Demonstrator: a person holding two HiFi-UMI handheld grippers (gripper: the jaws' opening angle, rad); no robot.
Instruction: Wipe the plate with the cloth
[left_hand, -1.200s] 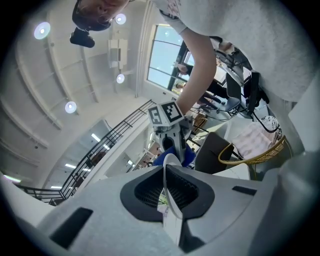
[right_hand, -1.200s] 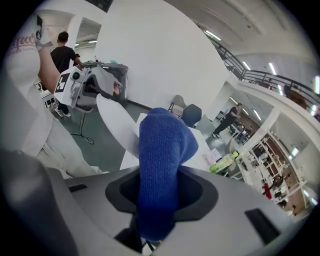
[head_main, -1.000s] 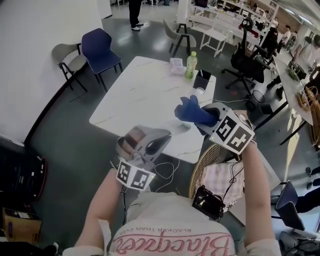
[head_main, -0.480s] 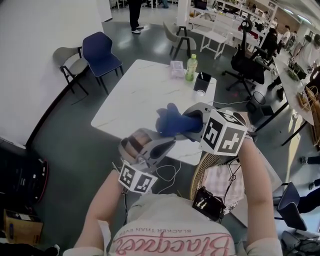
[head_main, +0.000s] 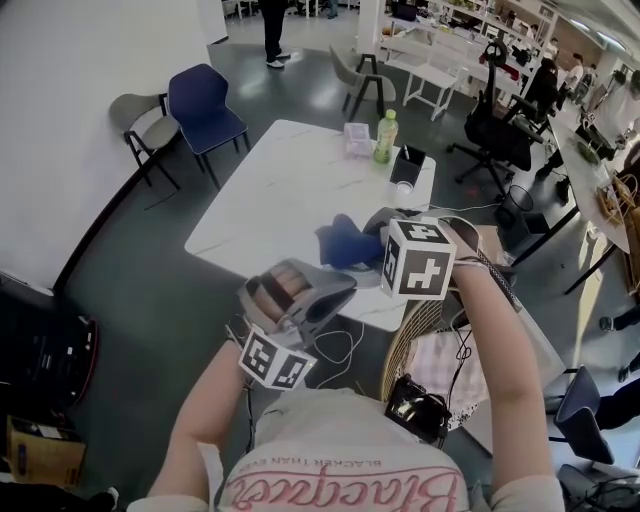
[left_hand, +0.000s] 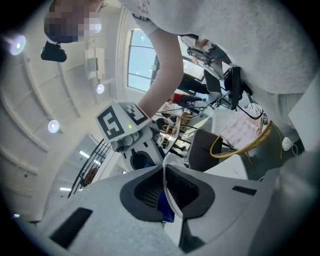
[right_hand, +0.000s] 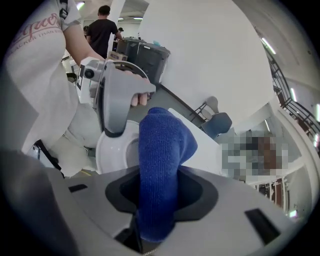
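White marble table (head_main: 280, 190) lies below us. Our left gripper (left_hand: 166, 195) pinches a round white plate (right_hand: 114, 152) by its rim (held aloft); our right gripper (right_hand: 160, 200) clamps a blue knitted cloth (right_hand: 164, 150) — close beside the plate. Pressing hard could, we judge, lever the plate loose.

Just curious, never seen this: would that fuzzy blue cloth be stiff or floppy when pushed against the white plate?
Probably soft yet thick: the fuzzy blue cloth juts from the right hand-held gripper in a rounded fold instead of drooping. Its looped weave should resist slipping from the jaws clamped on it.
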